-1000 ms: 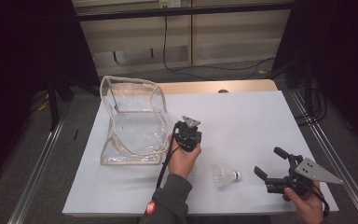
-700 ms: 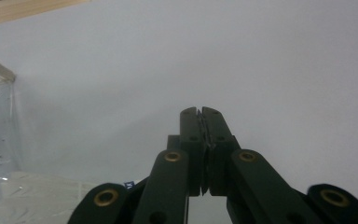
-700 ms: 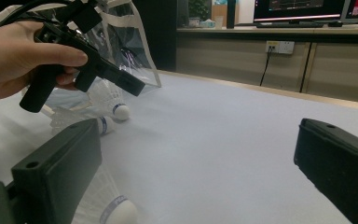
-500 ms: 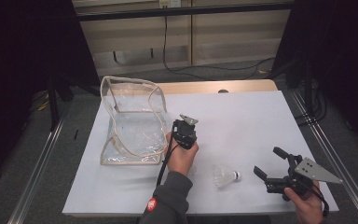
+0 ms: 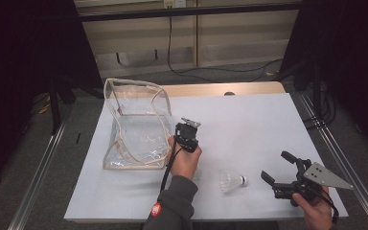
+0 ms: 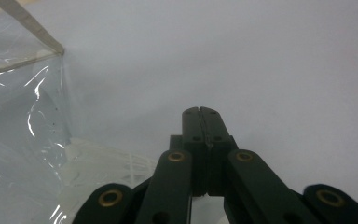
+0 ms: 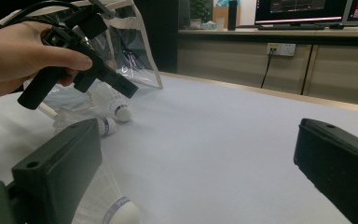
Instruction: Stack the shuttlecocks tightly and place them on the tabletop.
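The clear bag (image 5: 136, 124) stands open on the left part of the white table (image 5: 268, 120), and everything here is placed from it; the left gripper (image 5: 186, 135) hovers just beside the bag's right-hand wall, held upright in the person's left hand (image 5: 184, 158), its jaws pressed together with nothing between them, as the left gripper view shows them meeting tip to tip above the table (image 6: 261, 56); in that same view the bag (image 6: 18, 107) sits to the left of the jaws, and white feathered shuttlecocks (image 6: 102, 165) lie low beside its transparent wall, whether inside or just outside it cannot be told; a lone shuttlecock (image 5: 231, 180) lies on its side well to the right of the bag and nearer the person, cork pointing away from the bag; the right gripper (image 5: 280, 172) is farther still from the bag, just beyond that shuttlecock, in the right hand (image 5: 316, 208) at the table's near edge, its jaws spread wide and empty; the right gripper view looks back toward the bag (image 7: 130, 51), with the left gripper (image 7: 93, 70) before it, two shuttlecocks (image 7: 114, 109) at the bag's foot, and the lone shuttlecock (image 7: 119, 212) close by its own left jaw.
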Available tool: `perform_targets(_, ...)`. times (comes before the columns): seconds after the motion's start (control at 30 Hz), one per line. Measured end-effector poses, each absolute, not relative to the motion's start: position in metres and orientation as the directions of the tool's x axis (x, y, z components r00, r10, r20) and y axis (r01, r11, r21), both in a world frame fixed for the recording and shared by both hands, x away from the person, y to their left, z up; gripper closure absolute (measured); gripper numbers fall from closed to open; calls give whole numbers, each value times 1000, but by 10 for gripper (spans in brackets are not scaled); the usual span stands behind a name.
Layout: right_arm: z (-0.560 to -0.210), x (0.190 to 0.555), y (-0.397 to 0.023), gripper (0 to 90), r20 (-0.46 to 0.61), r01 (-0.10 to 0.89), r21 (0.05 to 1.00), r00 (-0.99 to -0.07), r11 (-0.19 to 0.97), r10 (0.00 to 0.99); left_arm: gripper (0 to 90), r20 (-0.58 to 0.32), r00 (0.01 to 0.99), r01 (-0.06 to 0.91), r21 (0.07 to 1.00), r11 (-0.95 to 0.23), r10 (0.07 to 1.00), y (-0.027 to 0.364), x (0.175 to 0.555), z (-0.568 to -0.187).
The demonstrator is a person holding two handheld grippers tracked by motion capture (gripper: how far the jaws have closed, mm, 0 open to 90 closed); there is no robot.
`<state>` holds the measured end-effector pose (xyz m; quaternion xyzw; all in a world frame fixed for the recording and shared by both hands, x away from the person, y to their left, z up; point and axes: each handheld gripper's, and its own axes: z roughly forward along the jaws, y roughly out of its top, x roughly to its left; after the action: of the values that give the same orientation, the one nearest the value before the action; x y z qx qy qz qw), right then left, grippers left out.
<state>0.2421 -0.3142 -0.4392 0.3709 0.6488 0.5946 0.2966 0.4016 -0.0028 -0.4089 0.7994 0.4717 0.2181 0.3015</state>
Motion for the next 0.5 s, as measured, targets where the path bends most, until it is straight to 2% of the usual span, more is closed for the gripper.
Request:
perform_targets(0.17,-439,242,-315,3,53,125,992,-547,20,835,893,84,459,628,673,-390,884,-2,402,-410)
perform_targets(0.37,-438,242,-313,3,54,124,992,-550,17,833,897,57,504,600,694,-397,862,-7,401,-412)
perform_targets(0.5,-438,242,-312,3,52,124,992,-553,20,831,867,27,516,587,717,-376,856,-9,402,-412)
